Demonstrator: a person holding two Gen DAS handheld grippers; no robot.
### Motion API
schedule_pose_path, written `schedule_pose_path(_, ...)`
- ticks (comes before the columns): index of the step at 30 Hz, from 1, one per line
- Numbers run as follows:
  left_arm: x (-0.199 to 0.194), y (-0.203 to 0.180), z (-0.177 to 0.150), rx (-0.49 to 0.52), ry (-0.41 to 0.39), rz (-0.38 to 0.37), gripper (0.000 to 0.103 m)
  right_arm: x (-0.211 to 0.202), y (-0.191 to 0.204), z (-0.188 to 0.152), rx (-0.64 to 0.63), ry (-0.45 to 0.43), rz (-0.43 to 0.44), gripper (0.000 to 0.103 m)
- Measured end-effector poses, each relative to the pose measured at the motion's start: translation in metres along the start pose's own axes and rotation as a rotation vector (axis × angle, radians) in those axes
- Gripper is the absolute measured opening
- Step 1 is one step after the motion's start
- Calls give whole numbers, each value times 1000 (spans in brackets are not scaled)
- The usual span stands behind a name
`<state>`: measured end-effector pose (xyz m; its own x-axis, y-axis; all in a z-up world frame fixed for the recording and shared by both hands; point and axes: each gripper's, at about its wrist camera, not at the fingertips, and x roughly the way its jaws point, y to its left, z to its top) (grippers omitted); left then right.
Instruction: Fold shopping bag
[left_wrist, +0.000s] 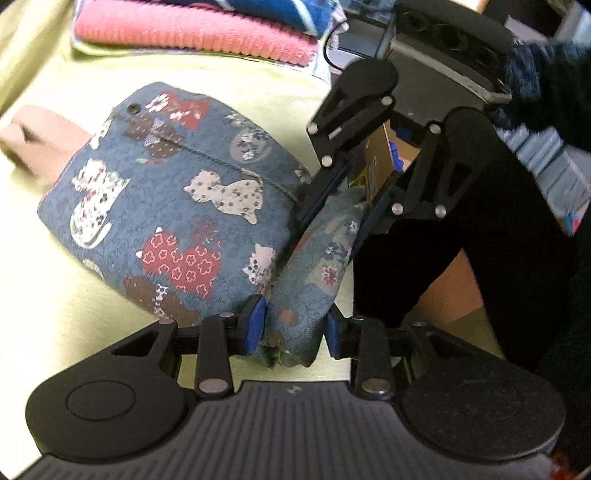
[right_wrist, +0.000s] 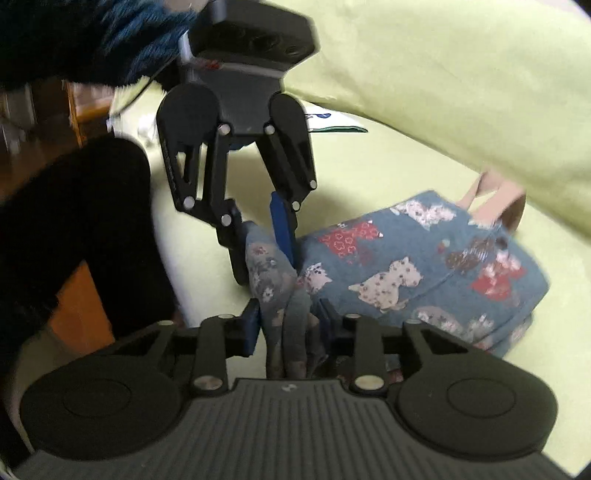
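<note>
The shopping bag (left_wrist: 177, 206) is blue cloth printed with cats and lies folded on a yellow-green surface; it also shows in the right wrist view (right_wrist: 413, 273). Its beige strap (left_wrist: 40, 140) sticks out at the far end, also in the right wrist view (right_wrist: 498, 199). My left gripper (left_wrist: 295, 328) is shut on a raised fold of the bag's near edge. My right gripper (right_wrist: 288, 325) is shut on the same raised fold, facing the left one. The right gripper appears in the left wrist view (left_wrist: 340, 206), and the left gripper in the right wrist view (right_wrist: 266, 240).
A stack of folded cloths, pink on top (left_wrist: 192, 33), lies beyond the bag. The yellow-green surface (right_wrist: 406, 147) rises into a cushion (right_wrist: 461, 74) behind. The person's dark-clothed legs (left_wrist: 461, 236) sit beside the surface's edge.
</note>
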<state>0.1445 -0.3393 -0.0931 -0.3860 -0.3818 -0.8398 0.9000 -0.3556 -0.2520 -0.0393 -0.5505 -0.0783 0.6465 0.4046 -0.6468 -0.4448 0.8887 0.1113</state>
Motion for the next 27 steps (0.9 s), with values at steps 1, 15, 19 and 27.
schedule_pose_path(1,-1,5,2,-28,5,-18,39,-1,-10,-1,93,-5,41,26)
schedule_pose_path(15,-11,24,1,-185,-22,-48,25,40,-110,-27,1003,122,336,21)
schedule_pose_path(19,-15,28,0,-199,-18,-35,26,39,-113,-26,1078,166,332,20)
schedule_pose_path(27,-61,-29,-3,-9,-124,238,17,32,-107,-27,1109,191,334,19)
